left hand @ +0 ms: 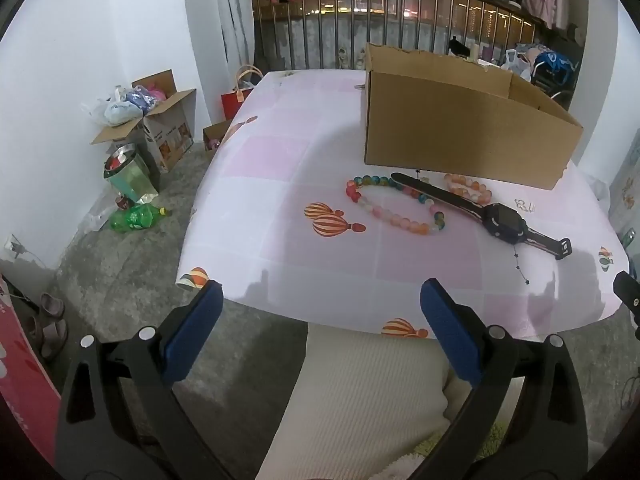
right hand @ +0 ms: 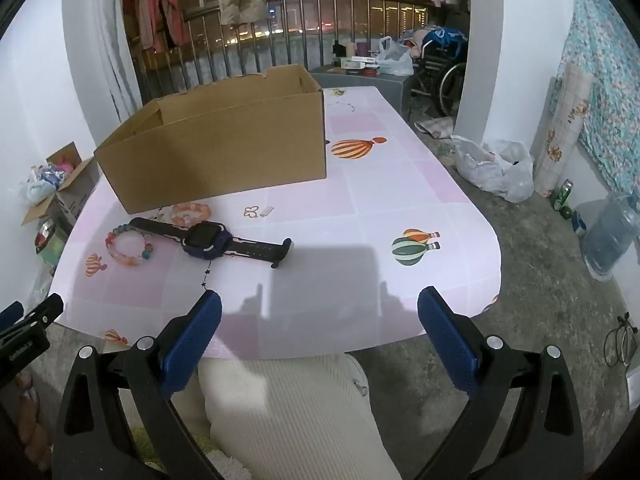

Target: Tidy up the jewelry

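**Both grippers wide and empty; jewelry still on the table**

We hold the left gripper (left hand: pixel 322 292) and right gripper (right hand: pixel 319 300) over the near table edge, angled down. On both, the jaws stand fully apart with nothing between the blue pads.

The jewelry lies on the table (right hand: pixel 400 200), in front of the open cardboard box (right hand: pixel 224 152) and well apart from both grippers:
- watch (right hand: pixel 206 240), laid flat, one strap end across the multicoloured bead bracelet (left hand: pixel 394 204)
- orange bead bracelet (left hand: pixel 468 188), just beside the box wall
- thin chain with small stars (left hand: pixel 520 266), near the watch

Handling, our judgement: the watch body is rigid and the heaviest piece; we would pinch across the case, since the straps look floppy. The beads are round, probably slick, and likely to roll between the pads; we would take one side of the loop and let the rest hang. The chain is light, limp and lies flat, so hardest to pick up.

Unclear: a small clover-shaped piece (right hand: pixel 252 211) and the pale bit beside it are too small to identify. We cannot see the box floor. Dark bits under the box edge cannot be made out.
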